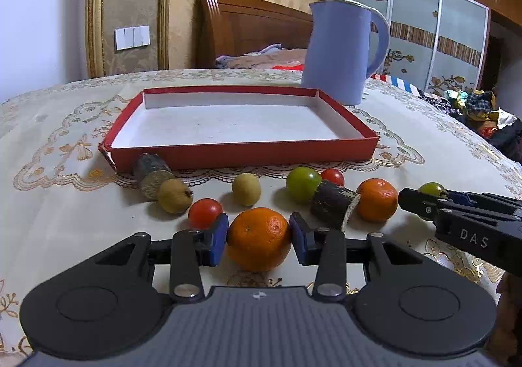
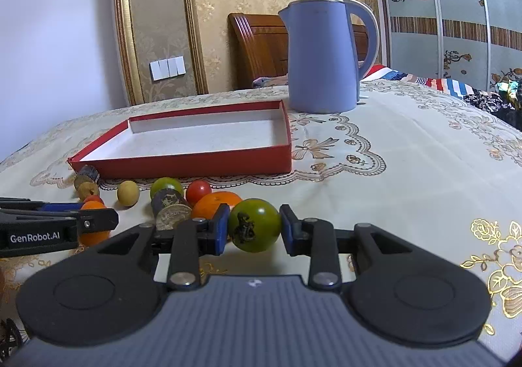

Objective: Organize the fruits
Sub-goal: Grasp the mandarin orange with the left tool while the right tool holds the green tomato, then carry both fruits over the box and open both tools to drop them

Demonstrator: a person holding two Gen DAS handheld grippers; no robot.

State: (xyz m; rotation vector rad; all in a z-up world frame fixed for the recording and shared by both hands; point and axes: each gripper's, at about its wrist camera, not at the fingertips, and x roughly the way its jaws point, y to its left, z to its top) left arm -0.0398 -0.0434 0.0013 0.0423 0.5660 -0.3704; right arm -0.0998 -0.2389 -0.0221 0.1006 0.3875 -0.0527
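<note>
Red tray [image 1: 241, 151] is lying behind scattered fruit; left gripper [image 1: 258, 235] is pinching an orange [image 1: 259, 238], right gripper [image 2: 251, 230] a green tomato [image 2: 254, 225].

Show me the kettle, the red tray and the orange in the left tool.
kettle [image 2: 321, 57], right wrist view, body.
red tray [image 1: 241, 151], left wrist view, front wall.
orange [image 1: 259, 238], left wrist view, peel.

The red tray [image 1: 243, 151] stands open-topped and bare inside; access from above is unobstructed. Between the tray's near wall and the table's near edge, a crowded row of fruit [image 1: 246, 188] and two dark cylindrical pieces [image 1: 332, 204] blocks low passage. The blue kettle [image 2: 321, 57] stands tall at the tray's far right corner. The tablecloth [image 2: 424, 155] right of the tray lies bare.
</note>
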